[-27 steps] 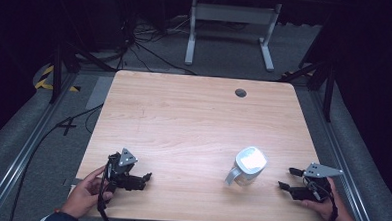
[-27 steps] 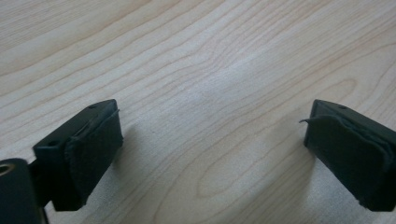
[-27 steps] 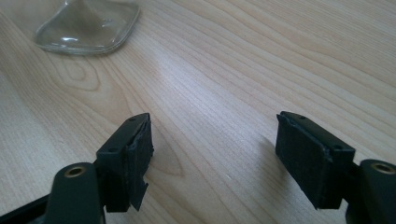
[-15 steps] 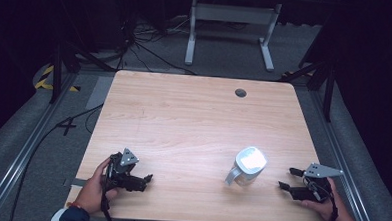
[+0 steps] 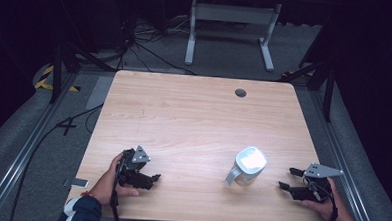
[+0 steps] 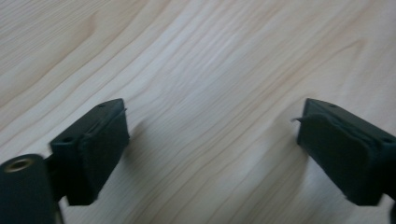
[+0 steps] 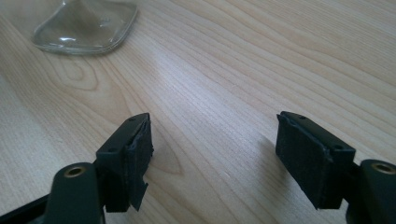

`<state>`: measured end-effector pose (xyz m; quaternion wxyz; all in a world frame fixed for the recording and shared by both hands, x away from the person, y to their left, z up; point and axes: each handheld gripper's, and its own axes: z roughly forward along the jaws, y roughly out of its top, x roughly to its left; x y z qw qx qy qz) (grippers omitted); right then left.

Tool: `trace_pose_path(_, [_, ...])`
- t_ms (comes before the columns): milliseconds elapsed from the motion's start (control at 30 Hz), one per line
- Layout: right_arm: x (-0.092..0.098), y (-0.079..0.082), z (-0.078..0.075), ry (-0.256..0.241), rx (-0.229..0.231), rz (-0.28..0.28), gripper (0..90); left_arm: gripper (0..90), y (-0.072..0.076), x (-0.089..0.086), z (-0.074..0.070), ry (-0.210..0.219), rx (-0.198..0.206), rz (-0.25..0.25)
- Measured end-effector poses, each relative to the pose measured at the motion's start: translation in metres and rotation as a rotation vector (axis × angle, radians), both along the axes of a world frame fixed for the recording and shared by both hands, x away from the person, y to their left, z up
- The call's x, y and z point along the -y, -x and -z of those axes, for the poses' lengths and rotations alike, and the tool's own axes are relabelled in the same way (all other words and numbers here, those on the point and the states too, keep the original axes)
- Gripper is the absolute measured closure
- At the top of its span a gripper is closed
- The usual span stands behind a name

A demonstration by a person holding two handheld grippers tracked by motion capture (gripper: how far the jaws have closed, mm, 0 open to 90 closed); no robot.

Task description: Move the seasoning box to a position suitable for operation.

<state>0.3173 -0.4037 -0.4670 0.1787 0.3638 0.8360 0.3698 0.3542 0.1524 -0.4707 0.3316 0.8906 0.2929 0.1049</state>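
Nearest, at the front edge of the light wood-grain desk [image 5: 193, 120]: left gripper [image 5: 153, 178] of black plastic with a grey three-cornered plate on top, held in a hand [image 5: 111, 184], fingers [image 6: 93, 149] spread wide apart with nothing between them but bare wood. Blocky, matte black fingers, flat rubbery pads facing each other, hovering just over the desk and casting soft shadows on the grain.

Opposite, at the front right corner: right gripper [image 5: 287, 178], same build, gripped by the other hand [image 5: 327, 206], fingers [image 7: 128, 158] likewise wide apart and empty, pointing leftward across the desk. Frayed edge visible on one pad in the right gripper view.

Just beyond the right gripper's fingers, near but apart from them: clear glass jug with a handle and a rounded-square base [image 5: 246, 165], standing upright on the desk right of centre, handle turned toward the front left. Thick, glossy base [image 7: 86, 23] seen at the top left of the right gripper view.

Farther off: small round dark cable hole [image 5: 241, 93] near the desk's far edge. Beyond the desk, grey floor with black cables [image 5: 136, 48] and a white metal stand [image 5: 230, 14]
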Motion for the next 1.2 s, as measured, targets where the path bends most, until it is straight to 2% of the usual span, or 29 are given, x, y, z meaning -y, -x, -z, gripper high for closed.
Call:
trace_pose_path(33, [0.0,0.0,0.0,0.0,0.0,0.0,27.1,18.2,-0.002,0.003,-0.001,-0.001,-0.001,0.039])
trace_pose_path(67, [0.0,0.0,0.0,0.0,0.0,0.001,27.1,16.8,-0.003,0.006,-0.002,0.013,-0.002,0.062])
trace_pose_path(100, [0.0,0.0,0.0,0.0,0.0,0.002,27.1,17.0,-0.004,0.011,-0.004,0.044,0.002,0.065])
trace_pose_path(167, [0.0,0.0,0.0,0.0,0.0,0.003,27.0,23.5,-0.008,0.023,-0.014,0.101,0.031,0.079])
trace_pose_path(267, [0.0,0.0,0.0,0.0,0.0,0.005,26.9,25.5,-0.011,0.043,-0.029,0.183,0.054,0.08])
trace_pose_path(400, [0.0,0.0,0.0,0.001,0.002,0.009,26.7,30.1,-0.012,0.078,-0.047,0.221,0.096,0.135])
trace_pose_path(433, [0.0,0.0,0.0,0.001,0.002,0.009,26.7,30.3,-0.012,0.078,-0.047,0.221,0.096,0.135])
trace_pose_path(467, [0.0,0.0,0.0,0.001,0.003,0.011,26.7,31.0,-0.011,0.093,-0.054,0.231,0.113,0.168])
trace_pose_path(500, [0.0,0.0,0.0,0.001,0.003,0.011,26.7,31.8,-0.011,0.093,-0.054,0.231,0.113,0.168])
trace_pose_path(533, [0.0,-0.001,0.0,0.002,0.002,0.01,26.7,33.6,-0.01,0.106,-0.059,0.252,0.124,0.205])
trace_pose_path(600, [0.0,-0.001,0.0,0.001,0.0,0.011,26.7,37.1,-0.01,0.117,-0.064,0.269,0.136,0.232])
trace_pose_path(667, [0.0,-0.001,0.0,0.002,0.001,0.01,26.7,44.7,-0.009,0.122,-0.067,0.279,0.135,0.247])
trace_pose_path(700, [0.0,-0.001,0.0,0.002,0.002,0.01,26.7,44.7,-0.009,0.127,-0.07,0.286,0.146,0.263])
trace_pose_path(733, [0.0,-0.001,0.0,0.002,0.001,0.011,26.7,50.1,-0.009,0.131,-0.073,0.299,0.148,0.276])
trace_pose_path(767, [0.0,-0.001,0.0,0.002,0.002,0.011,26.7,58.7,-0.008,0.138,-0.078,0.331,0.159,0.309])
trace_pose_path(867, [0.0,-0.001,0.0,0.002,0.002,0.012,26.7,71.4,-0.006,0.15,-0.085,0.36,0.173,0.377])
trace_pose_path(933, [0.0,-0.001,0.0,0.002,0.002,0.012,26.7,78.2,-0.005,0.158,-0.088,0.363,0.174,0.399])
trace_pose_path(1067, [0.0,-0.001,0.0,0.002,0.002,0.012,26.7,86.5,-0.003,0.173,-0.095,0.379,0.174,0.423])
trace_pose_path(1133, [0.0,-0.001,0.0,0.002,0.002,0.012,26.7,89.1,-0.002,0.178,-0.097,0.382,0.182,0.444])
trace_pose_path(1200, [0.0,-0.001,0.0,0.002,0.002,0.012,26.7,89.6,0.0,0.183,-0.097,0.391,0.174,0.446])
